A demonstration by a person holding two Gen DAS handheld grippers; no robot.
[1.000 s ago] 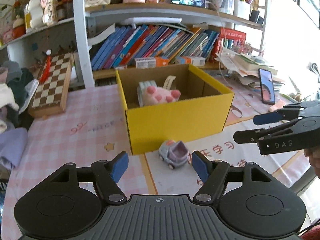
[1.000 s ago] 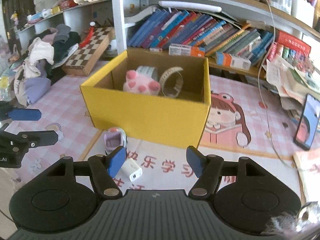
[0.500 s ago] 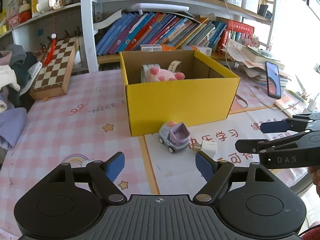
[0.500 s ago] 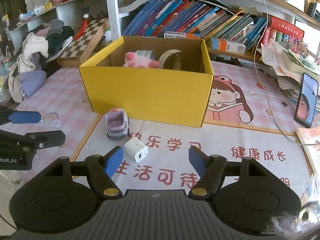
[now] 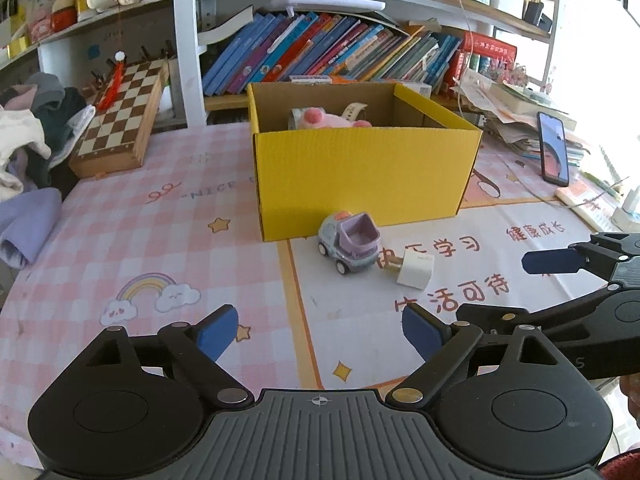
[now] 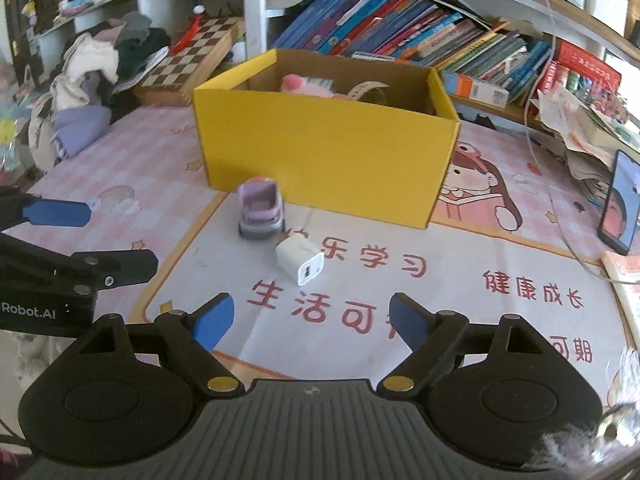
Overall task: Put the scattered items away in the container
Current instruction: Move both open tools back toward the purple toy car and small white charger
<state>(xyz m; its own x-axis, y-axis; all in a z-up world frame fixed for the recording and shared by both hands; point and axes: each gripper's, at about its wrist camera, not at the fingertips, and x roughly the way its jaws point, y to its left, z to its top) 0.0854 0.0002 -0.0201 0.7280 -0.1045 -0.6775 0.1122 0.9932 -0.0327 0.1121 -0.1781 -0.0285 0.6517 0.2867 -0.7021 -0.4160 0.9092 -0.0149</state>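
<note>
Matt corrugated cardboard box point(image 5: 360, 176) (yellow outside); glossy, probably plastic charger point(image 6: 300, 262).

Lilac toy truck point(image 5: 349, 242), white charger point(image 5: 415, 269) before open yellow box point(image 5: 364, 178).

The left claw point(image 5: 320, 332) hangs over the worktop point(image 5: 140, 240) with its two blue fingertips point(image 5: 218, 330) wide apart and nothing between them. A yellow box point(image 5: 364, 176) stands ahead, with a pink plush toy point(image 5: 324, 120) inside. A little purple toy truck point(image 5: 350, 242) sits just in front of the box. A white charger point(image 5: 414, 268) lies just beside the truck. The right claw point(image 5: 520, 284) pokes in from the right side, with its fingers apart
</note>
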